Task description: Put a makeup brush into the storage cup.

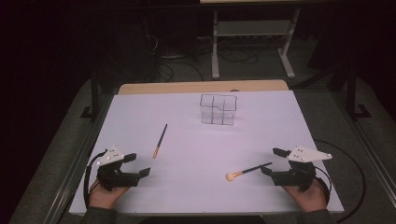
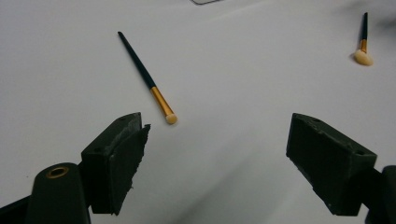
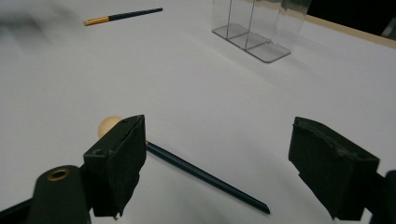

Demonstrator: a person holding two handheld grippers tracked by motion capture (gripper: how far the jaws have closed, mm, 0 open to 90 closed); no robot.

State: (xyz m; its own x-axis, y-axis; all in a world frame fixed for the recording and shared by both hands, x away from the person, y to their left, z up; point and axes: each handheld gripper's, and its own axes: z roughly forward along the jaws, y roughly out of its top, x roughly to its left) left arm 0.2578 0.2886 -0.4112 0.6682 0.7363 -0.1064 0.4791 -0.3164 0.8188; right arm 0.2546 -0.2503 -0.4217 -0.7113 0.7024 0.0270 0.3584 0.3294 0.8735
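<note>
Brushes wait on the white table (image 1: 196, 186), both grippers spread wide and empty
Right gripper (image 1: 275, 161) sits just beside the round-headed brush (image 1: 247, 171); left gripper (image 1: 137, 164) near the slim brush (image 1: 160, 140); next, likely straddle a handle and clench, clear organizer (image 1: 218, 109) beyond

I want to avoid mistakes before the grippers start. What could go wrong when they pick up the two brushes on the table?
The thin brush and the round-headed brush lie flat on the white table, so the open left gripper or right gripper may scrape the surface or roll a handle away. The clear organizer looks light; a brush pushed against its wall could tip or slide it.
</note>
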